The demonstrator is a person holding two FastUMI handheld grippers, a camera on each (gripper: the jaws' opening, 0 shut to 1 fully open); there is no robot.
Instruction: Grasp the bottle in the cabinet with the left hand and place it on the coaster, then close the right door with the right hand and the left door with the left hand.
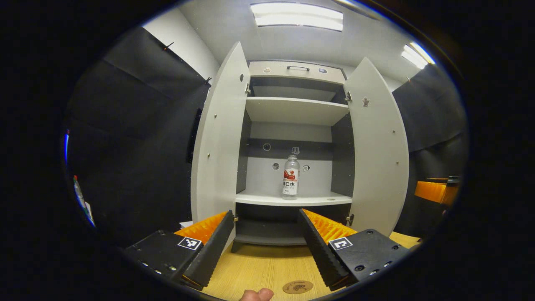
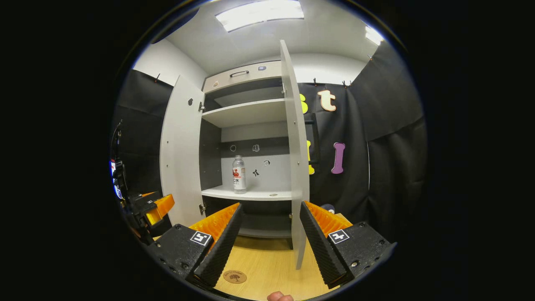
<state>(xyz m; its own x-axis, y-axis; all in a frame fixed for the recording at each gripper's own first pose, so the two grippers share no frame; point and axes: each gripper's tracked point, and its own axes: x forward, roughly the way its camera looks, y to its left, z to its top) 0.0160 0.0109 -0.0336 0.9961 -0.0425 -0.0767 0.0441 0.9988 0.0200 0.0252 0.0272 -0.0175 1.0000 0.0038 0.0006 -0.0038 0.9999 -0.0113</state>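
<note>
Two pairs of tongs, both released, nothing between the fingers. Left tongs [image 1: 266, 234]: seen in the left gripper view, fingers spread wide above the bench [image 1: 267, 267], one square coded marker on each finger block. Right tongs [image 2: 270, 234]: seen in the right gripper view, spread likewise, one marker per block. The left tongs also appear at the left edge of the right gripper view [image 2: 154, 209], farther off.

One fingertip [image 1: 257, 295] of the holding hand at the bottom edge of the left gripper view; one fingertip [image 2: 279, 297] likewise in the right gripper view.

One coaster [image 1: 297, 286]: round, brown, a small printed motif on top, lying flat on the pale wood-grain bench in front of the cabinet, near the right finger of the left tongs. Its writing is too small to read.

One cabinet [image 1: 294, 110]: light grey, standing on the bench, with two doors, both swung open. Left door [image 1: 219, 142]; right door [image 1: 378, 154]. Two shelves visible inside, upper and lower; one drawer [image 1: 296, 69] with a dark handle along the top. Several small stickers on the back panel, doors and drawer front, too small to make out.

One bottle [image 1: 291, 177]: clear plastic, upright, capped, standing on the lower shelf [image 1: 292, 200] roughly at its middle, well apart from both tongs. Label red and white, with "C" and a character for water legible; remaining print too small to tell.

Two ceiling light panels [image 1: 297, 16] overhead.
</note>
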